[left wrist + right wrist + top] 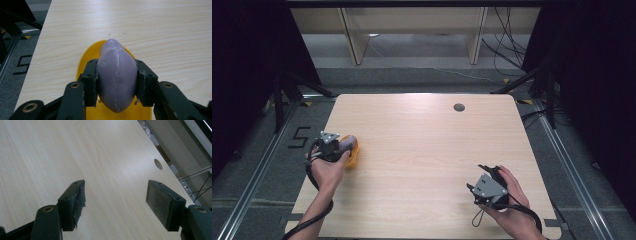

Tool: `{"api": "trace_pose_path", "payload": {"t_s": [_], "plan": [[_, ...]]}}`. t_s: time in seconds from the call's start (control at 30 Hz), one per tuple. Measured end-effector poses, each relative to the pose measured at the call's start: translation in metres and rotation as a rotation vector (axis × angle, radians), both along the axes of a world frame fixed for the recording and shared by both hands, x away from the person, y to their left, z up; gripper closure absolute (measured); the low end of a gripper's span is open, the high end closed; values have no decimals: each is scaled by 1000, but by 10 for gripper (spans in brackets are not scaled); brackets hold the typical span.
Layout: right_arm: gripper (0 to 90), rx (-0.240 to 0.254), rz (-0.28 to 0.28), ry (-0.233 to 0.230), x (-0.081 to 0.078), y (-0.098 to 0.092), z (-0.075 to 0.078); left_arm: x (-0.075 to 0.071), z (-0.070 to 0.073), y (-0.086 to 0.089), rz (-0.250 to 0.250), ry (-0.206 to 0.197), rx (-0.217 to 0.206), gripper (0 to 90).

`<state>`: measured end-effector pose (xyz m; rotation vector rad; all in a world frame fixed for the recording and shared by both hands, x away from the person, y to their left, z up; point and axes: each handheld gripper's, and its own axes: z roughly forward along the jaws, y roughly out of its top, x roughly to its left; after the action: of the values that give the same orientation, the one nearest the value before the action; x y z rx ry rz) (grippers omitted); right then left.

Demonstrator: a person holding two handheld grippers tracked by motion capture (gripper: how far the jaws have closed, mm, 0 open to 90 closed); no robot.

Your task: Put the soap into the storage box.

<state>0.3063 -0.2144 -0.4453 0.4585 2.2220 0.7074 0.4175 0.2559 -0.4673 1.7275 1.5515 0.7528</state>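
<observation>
so the left hand-held gripper (117, 82) is clamping a purple, egg-ish lump (116, 75) right across its middle, pads pressing on both flanks. the lump's long axis is running straight away from the gripper's camera, so the jaws are squeezing across the short way and the pointed far end is poking out past the pads. it's sitting over a yellow dish (86, 60), and from the left gripper view i honestly can't tell if the lump is resting in the dish or hanging just above it

using the dish as the landmark: in the high view the dish (354, 156) is lying near the left edge of the desk (427, 145), about halfway up it, and the left gripper (343, 146) is right on top of it. the right hand-held gripper (484, 172) is sitting well apart from the dish, over toward the near right corner, with nothing but bare wood in between. its jaws are standing wide apart with nothing between them, pads (160, 202) just pointing out across the desk toward the little round hole (158, 164) on the far side

so my read is the left hand is the one doing everything here, since the lump is already in its grip and the right one is way farther off. whatever's coming next is probably turning on that lump-over-dish relation, lift out or set down
</observation>
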Motion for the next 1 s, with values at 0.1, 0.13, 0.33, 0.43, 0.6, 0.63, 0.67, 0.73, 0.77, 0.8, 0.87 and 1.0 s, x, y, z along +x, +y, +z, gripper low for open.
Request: {"api": "trace_pose_path", "payload": {"t_s": [0.1, 0.13, 0.33, 0.43, 0.6, 0.63, 0.67, 0.73, 0.77, 0.8, 0.87, 1.0], "plan": [[326, -2, 5, 16, 0, 0, 0, -1, -1, 0, -10, 3, 2, 583], [326, -3, 6, 17, 0, 0, 0, -2, 0, 0, -11, 13, 1, 583], [326, -4, 5, 17, 0, 0, 0, -6, -6, -2, -36, 40, 14, 578], [326, -4, 3, 14, 0, 1, -1, -8, -8, -4, -44, 45, 16, 570], [327, 9, -15, 17, -1, 1, -1, -9, -3, -4, -53, 35, 17, 561], [327, 0, -3, 11, 0, 1, -1, -10, -1, -2, -62, 43, 29, 555], [327, -1, -3, 11, 0, 1, -1, -9, 0, -3, -55, 28, 13, 546], [327, -3, 0, 13, 0, 1, -1, -12, 3, -3, -56, 16, 6, 529], [327, 2, -6, 22, -1, 1, -1, -13, 5, -2, -58, 6, 0, 517], [326, -5, 5, 15, 0, 0, -1, -16, 8, -2, -62, 0, -8, 504], [325, -6, 9, 20, 0, 0, -1, -21, 12, 0, -67, -14, -9, 480], [324, 6, -8, 25, -1, 1, -2, -38, 22, 4, -80, -61, -17, 461]]}}
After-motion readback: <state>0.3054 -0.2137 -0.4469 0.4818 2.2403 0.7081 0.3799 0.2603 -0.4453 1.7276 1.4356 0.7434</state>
